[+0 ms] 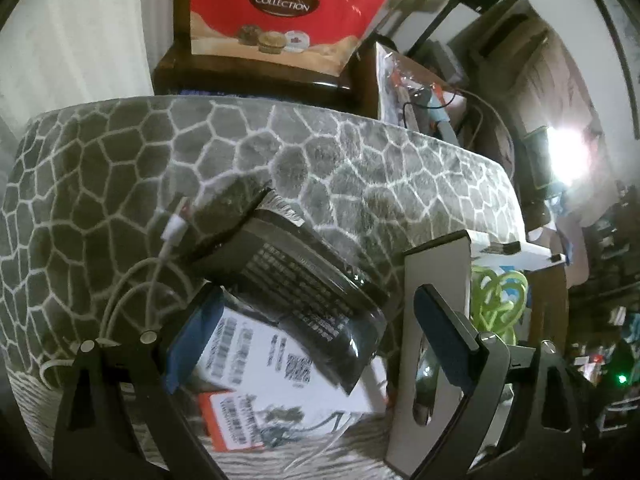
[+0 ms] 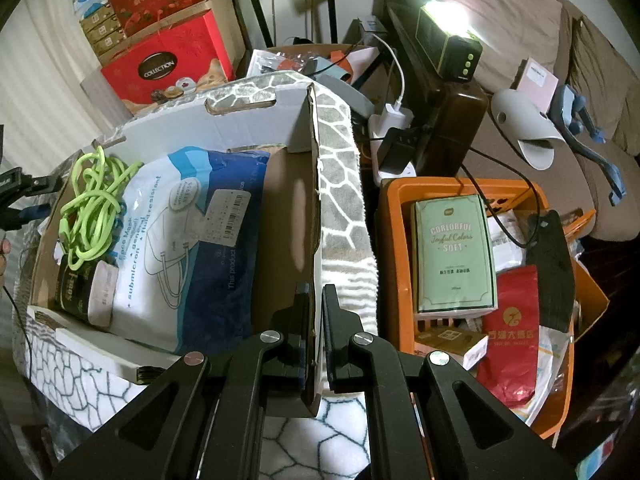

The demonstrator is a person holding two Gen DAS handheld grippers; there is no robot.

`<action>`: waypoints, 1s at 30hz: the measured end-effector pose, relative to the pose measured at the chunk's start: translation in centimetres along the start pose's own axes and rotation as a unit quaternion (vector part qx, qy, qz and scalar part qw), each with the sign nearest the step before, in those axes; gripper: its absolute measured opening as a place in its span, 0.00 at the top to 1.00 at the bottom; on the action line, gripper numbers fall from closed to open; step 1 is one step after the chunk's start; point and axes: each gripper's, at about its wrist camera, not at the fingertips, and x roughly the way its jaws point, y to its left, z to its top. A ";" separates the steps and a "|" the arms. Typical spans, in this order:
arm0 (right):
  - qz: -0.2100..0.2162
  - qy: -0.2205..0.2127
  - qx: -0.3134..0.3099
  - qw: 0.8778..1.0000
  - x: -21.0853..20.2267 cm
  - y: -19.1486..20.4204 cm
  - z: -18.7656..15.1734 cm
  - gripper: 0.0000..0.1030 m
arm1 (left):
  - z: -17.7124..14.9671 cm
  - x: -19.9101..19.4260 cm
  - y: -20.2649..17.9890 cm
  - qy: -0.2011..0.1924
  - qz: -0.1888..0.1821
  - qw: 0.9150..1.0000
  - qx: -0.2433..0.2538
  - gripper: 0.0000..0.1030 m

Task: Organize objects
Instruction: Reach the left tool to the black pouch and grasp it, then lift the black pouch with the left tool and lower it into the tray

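So the right hand-held gripper (image 2: 316, 322) is clamped tight on the upright side flap of the cardboard box (image 2: 304, 200), flap edge pinched between its pads, and the box stretches away from it toward the upper left. Inside lie a face mask pack (image 2: 192, 224) with its long side running away from the gripper, a tangled green cord (image 2: 94, 200) at the far left, and a dark jar (image 2: 76, 284) beside it. The left hand-held gripper (image 1: 316, 320) is spread wide open over a black packet (image 1: 304, 280) lying diagonally, upper left to lower right, on a white labelled box (image 1: 276, 368); nothing is gripped. Only the left view shows that pile and the white cable (image 1: 160, 264) on the patterned grey blanket (image 1: 200, 148). Only the right view shows the orange basket (image 2: 394, 248) just right of the box, with a green tissue pack (image 2: 454, 252) standing lengthwise in it.
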 end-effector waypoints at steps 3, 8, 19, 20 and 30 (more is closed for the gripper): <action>-0.001 0.000 -0.001 1.000 0.0 0.0 0.0 0.95 | 0.2 1.2 -0.9 0.009 0.028 1.000 0.007 0.08; -0.002 0.000 -0.001 1.000 0.0 0.0 -0.1 0.94 | -0.4 2.5 -1.8 0.016 0.055 0.998 0.020 0.30; 0.000 0.000 0.000 1.000 -0.1 -0.3 0.0 0.94 | -1.1 -2.2 -1.3 -0.042 0.031 0.998 0.028 0.43; 0.000 0.000 0.000 1.000 -0.1 -0.3 0.0 0.94 | -1.4 -3.1 -1.6 -0.048 0.027 0.998 0.035 0.43; 0.001 0.000 0.000 1.000 0.0 -0.2 0.0 0.94 | -3.8 -6.7 -6.0 -0.063 -0.034 0.993 0.089 0.43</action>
